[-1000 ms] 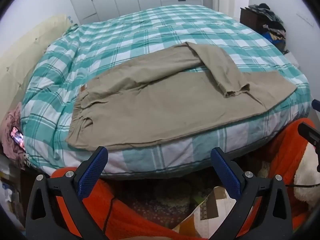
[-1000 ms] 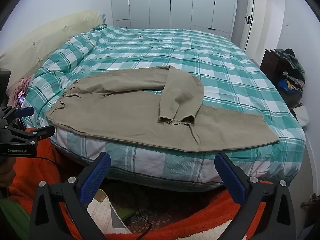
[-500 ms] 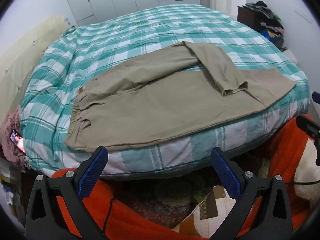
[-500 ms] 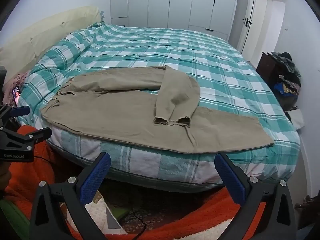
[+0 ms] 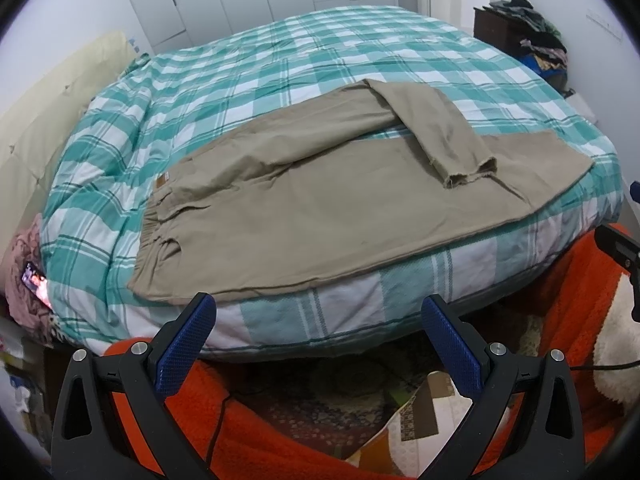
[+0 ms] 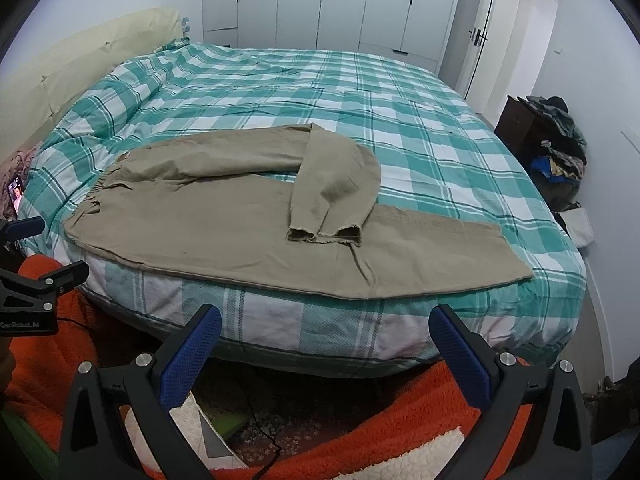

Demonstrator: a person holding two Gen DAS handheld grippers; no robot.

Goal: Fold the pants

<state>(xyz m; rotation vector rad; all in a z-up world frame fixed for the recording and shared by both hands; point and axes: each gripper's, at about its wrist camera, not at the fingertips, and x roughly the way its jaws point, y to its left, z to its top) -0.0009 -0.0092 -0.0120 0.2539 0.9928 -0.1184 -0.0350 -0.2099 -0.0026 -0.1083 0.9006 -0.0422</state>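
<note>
pants (image 6: 224,220) lie flat along the bed's (image 6: 400,120) near edge, one leg doubled back. my left gripper (image 5: 318,340) and right gripper (image 6: 328,344) hang spread, empty. folding's barely begun; next i'd straighten that leg.

White "GenRobot.AI" lettering on the black left gripper (image 6: 24,280) body at frame edge.

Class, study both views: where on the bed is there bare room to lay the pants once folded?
Free: the checked bedcover beyond the pants, toward the wardrobe, and right of the folded-back leg. Crowded: the near edge, where the pants lie along it.
</note>
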